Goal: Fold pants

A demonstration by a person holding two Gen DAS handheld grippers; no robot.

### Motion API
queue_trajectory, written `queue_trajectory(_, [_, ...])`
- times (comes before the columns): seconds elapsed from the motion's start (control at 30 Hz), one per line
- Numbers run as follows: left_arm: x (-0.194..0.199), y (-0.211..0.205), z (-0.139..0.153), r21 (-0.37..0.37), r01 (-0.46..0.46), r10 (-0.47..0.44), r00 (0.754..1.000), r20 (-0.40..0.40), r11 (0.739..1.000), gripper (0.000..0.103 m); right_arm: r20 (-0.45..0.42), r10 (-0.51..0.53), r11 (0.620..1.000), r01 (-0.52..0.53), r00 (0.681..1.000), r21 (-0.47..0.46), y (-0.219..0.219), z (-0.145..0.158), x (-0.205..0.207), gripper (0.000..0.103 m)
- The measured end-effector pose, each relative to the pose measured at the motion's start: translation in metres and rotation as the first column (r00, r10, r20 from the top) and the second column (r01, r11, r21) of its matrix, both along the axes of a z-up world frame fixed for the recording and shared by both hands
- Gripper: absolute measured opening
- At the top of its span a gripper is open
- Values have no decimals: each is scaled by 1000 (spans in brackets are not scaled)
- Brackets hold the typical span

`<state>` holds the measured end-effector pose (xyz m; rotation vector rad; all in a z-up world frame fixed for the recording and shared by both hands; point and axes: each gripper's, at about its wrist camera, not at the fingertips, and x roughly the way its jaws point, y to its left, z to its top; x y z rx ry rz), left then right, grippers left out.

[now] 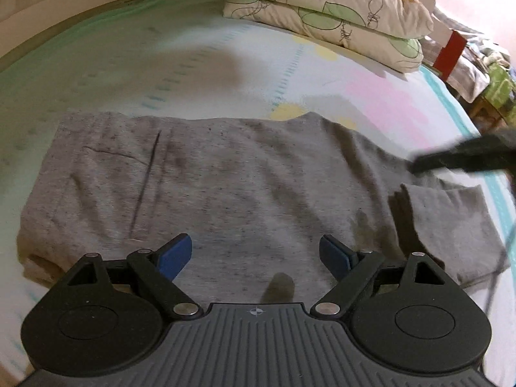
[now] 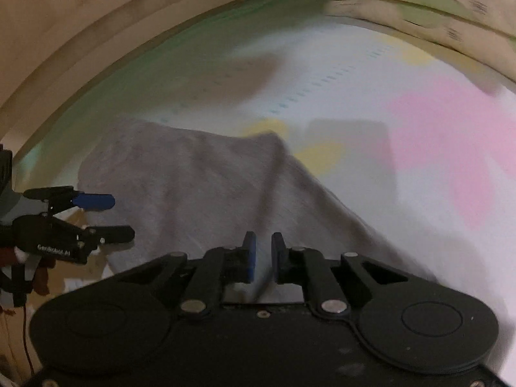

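Two stacked pillows (image 1: 325, 9) with a green leaf print lie at the head of the bed (image 1: 200, 74), beyond the gray pants (image 1: 206, 187), on a sheet of pale green, white, pink and yellow; a wooden frame curves past the pants' far left. The pants lie flat across the bed, long axis left to right, a leg end folded over at the right. The left hand-held gripper (image 1: 254, 254) hangs over their near edge, jaws wide. The right hand-held gripper (image 1: 464, 158) is a dark blur at the pants' right end. In the blurred right wrist view, the right hand-held gripper (image 2: 263, 258) has narrow jaws pinching gray cloth of the pants (image 2: 193, 187), lifted in a ridge; the left hand-held gripper (image 2: 106, 219) stands left of the pants.
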<state>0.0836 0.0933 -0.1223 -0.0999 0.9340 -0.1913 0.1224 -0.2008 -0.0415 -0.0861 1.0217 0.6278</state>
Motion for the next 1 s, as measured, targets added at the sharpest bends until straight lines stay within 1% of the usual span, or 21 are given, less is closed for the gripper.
queue_trajectory(0.07, [-1, 3, 3, 9, -1, 1, 1000, 5, 1000, 86, 17, 35, 999, -35, 999, 13, 21, -4, 14, 11])
queue_trajectory(0.13, [-5, 10, 4, 1, -22, 22, 1000, 7, 1000, 86, 24, 26, 999, -26, 999, 34, 40, -14, 30, 11])
queue_trajectory(0.23, [-13, 21, 5, -19, -62, 62, 998, 1, 998, 86, -3, -54, 997, 54, 999, 63, 57, -35, 52, 11])
queue_trajectory(0.3, [-17, 29, 4, -21, -72, 72, 997, -3, 997, 86, 0, -108, 993, 108, 994, 42, 64, -52, 65, 11])
queue_trajectory(0.33, [-20, 31, 3, -21, -75, 75, 997, -5, 997, 86, -1, -141, 990, 141, 990, 24, 67, -58, 69, 12])
queue_trajectory(0.37, [-24, 33, 3, -21, -79, 79, 997, -12, 997, 86, -14, -184, 983, 184, 983, 7, 65, -66, 76, 10])
queue_trajectory(0.4, [-27, 37, 1, -22, -88, 88, 996, -21, 996, 86, -25, -217, 976, 217, 976, 12, 61, -72, 83, 1])
queue_trajectory(0.43, [-32, 40, -1, -30, -99, 98, 995, -29, 995, 87, -25, -235, 971, 236, 972, 31, 58, -74, 85, 0])
queue_trajectory(0.5, [-42, 47, -4, -46, -117, 115, 993, -40, 992, 87, -31, -245, 968, 246, 969, 44, 56, -76, 89, 0])
queue_trajectory(0.53, [-44, 49, -7, -51, -126, 123, 991, -51, 991, 89, -28, -239, 970, 239, 971, 40, 57, -77, 91, 0])
queue_trajectory(0.57, [-47, 53, -12, -57, -142, 137, 987, -79, 988, 93, -17, -226, 973, 227, 974, 31, 58, -77, 89, 0])
queue_trajectory(0.6, [-48, 58, -16, -73, -160, 152, 983, -106, 984, 94, -5, -216, 976, 216, 976, 25, 59, -78, 87, 0])
queue_trajectory(0.63, [-51, 63, -20, -104, -182, 171, 979, -111, 978, 94, 8, -208, 978, 208, 978, 21, 60, -79, 85, 0])
queue_trajectory(0.67, [-54, 68, -19, -131, -196, 186, 979, -89, 972, 96, 15, -204, 979, 204, 979, 19, 60, -78, 83, 0])
queue_trajectory(0.73, [-55, 76, -19, -182, -228, 214, 972, -94, 956, 98, 19, -201, 979, 201, 979, 18, 62, -80, 82, 0])
queue_trajectory(0.8, [-53, 86, -19, -247, -273, 259, 962, -89, 930, 100, 13, -202, 979, 201, 979, 20, 60, -77, 84, 0])
queue_trajectory(0.9, [-48, 105, -21, -341, -334, 324, 942, -87, 879, 101, -5, -205, 978, 205, 979, 27, 62, -78, 87, 2])
queue_trajectory(1.0, [-36, 117, -25, -410, -373, 372, 924, -87, 832, 102, -13, -198, 980, 198, 980, 26, 65, -83, 90, 4])
